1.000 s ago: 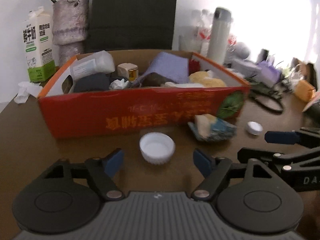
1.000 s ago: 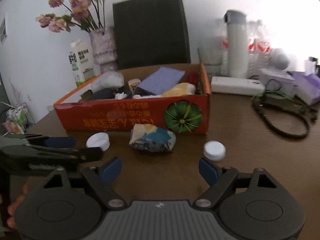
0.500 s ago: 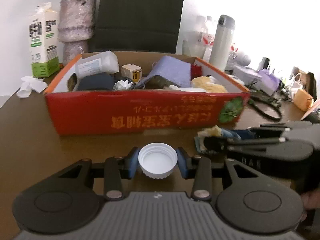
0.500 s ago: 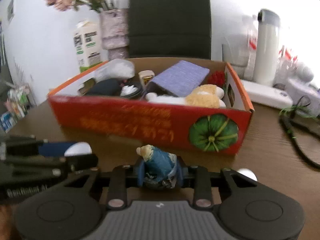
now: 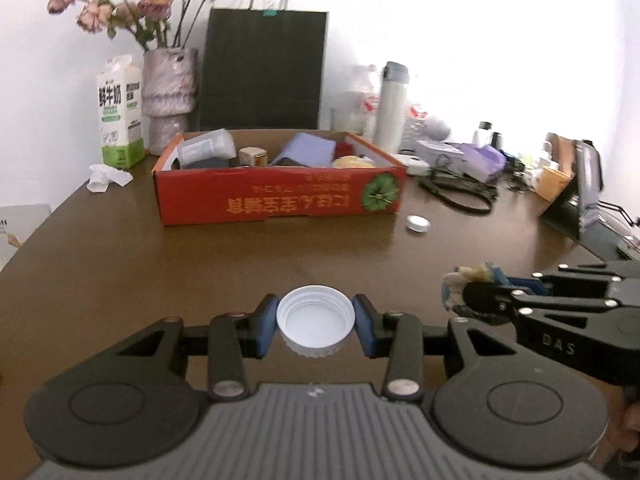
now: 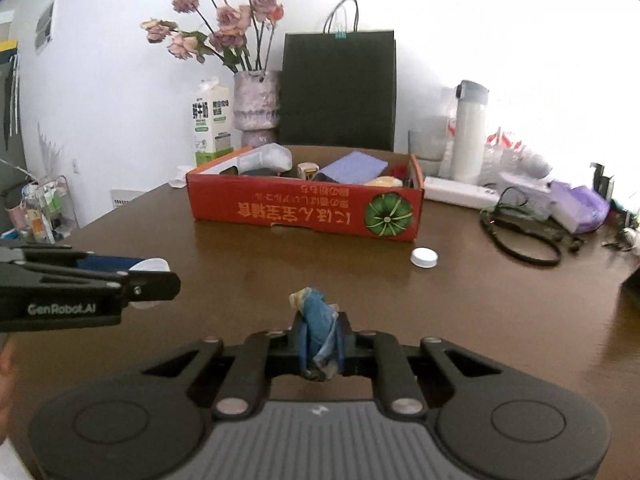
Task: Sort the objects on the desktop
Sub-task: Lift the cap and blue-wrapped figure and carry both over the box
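My left gripper point(image 5: 315, 326) is shut on a white plastic cap point(image 5: 315, 324), open side up, held above the brown table. My right gripper point(image 6: 320, 340) is shut on a crumpled blue and cream wrapper point(image 6: 318, 326); it also shows at the right of the left wrist view point(image 5: 470, 280). The red cardboard box point(image 5: 280, 200) stands further back on the table and holds several items; it also shows in the right wrist view point(image 6: 304, 210). A second small white cap point(image 5: 417, 223) lies on the table near the box's right corner, and shows in the right wrist view point(image 6: 424, 257).
Behind the box stand a milk carton point(image 5: 120, 116), a vase of dried flowers point(image 5: 168, 100), a black paper bag point(image 5: 264, 68) and a white flask point(image 5: 390, 108). A crumpled tissue point(image 5: 106, 176) lies at the left. Cables point(image 6: 520, 240) and clutter fill the right side.
Both grippers closed on their objects, the left on the cap and the right on the wrapper, then lifted them and pulled back from the red box.
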`<state>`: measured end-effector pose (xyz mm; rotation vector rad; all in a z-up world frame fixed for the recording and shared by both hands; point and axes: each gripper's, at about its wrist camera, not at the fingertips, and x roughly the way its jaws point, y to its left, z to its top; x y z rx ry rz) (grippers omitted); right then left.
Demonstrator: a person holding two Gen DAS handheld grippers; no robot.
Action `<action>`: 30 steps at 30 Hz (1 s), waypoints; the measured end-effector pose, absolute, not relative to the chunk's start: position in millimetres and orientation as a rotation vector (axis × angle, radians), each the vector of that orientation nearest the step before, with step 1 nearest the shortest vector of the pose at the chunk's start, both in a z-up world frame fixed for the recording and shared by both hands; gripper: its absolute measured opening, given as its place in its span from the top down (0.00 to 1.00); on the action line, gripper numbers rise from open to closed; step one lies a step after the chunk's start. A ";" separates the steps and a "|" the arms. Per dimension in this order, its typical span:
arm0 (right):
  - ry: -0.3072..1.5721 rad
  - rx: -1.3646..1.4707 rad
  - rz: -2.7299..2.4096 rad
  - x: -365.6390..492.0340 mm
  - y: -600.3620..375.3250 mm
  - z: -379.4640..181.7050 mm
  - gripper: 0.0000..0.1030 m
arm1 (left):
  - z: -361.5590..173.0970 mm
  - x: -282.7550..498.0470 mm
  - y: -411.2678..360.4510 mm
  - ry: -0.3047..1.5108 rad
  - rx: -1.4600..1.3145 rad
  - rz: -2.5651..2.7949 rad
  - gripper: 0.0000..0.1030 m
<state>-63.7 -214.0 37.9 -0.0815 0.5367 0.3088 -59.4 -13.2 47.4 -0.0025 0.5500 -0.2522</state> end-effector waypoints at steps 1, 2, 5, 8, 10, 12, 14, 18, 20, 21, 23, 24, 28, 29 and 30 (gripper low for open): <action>0.537 -0.076 0.308 -71.9 -215.7 39.8 0.89 | 48.9 -68.1 -15.1 0.548 -0.003 -0.256 0.60; 0.534 -0.069 0.306 -79.0 -216.3 42.0 0.89 | 50.4 -77.2 -16.1 0.544 -0.006 -0.261 0.60; 0.515 -0.067 0.319 -105.6 -215.3 47.0 0.89 | 53.9 -103.5 -19.6 0.534 -0.013 -0.280 0.60; 0.509 -0.075 0.342 -131.5 -209.8 48.5 0.89 | 55.4 -126.6 -21.7 0.527 -0.008 -0.292 0.60; 0.502 -0.091 0.350 -147.4 -208.4 48.0 0.89 | 56.2 -141.9 -21.1 0.522 -0.011 -0.297 0.60; 0.508 -0.076 0.357 -160.2 -210.4 47.4 0.89 | 56.6 -155.2 -19.9 0.520 -0.017 -0.297 0.60; 0.500 -0.064 0.362 -172.0 -210.5 49.7 0.88 | 57.7 -166.6 -18.1 0.515 -0.017 -0.299 0.60; 0.469 -0.071 0.362 -192.9 -205.2 57.2 0.88 | 63.8 -183.6 -15.4 0.489 -0.024 -0.308 0.60; 0.453 -0.080 0.362 -200.3 -201.3 61.1 0.88 | 66.1 -190.2 -14.9 0.477 -0.012 -0.311 0.60; 0.447 -0.084 0.364 -202.6 -199.8 62.3 0.88 | 67.0 -192.5 -14.2 0.471 -0.012 -0.305 0.60; 0.441 -0.084 0.363 -202.9 -198.0 64.3 0.88 | 68.6 -194.8 -12.4 0.463 -0.020 -0.297 0.60; 0.437 -0.081 0.360 -202.7 -197.9 64.9 0.88 | 69.6 -195.1 -11.3 0.457 -0.023 -0.292 0.60; 0.424 -0.053 0.353 -196.3 -201.3 68.4 0.88 | 72.1 -187.8 -7.8 0.446 -0.039 -0.275 0.60; 0.423 -0.052 0.350 -192.4 -201.3 69.0 0.88 | 72.3 -183.6 -6.4 0.447 -0.047 -0.271 0.60; 0.423 -0.050 0.346 -187.8 -201.4 70.1 0.88 | 72.5 -180.1 -4.8 0.446 -0.052 -0.267 0.60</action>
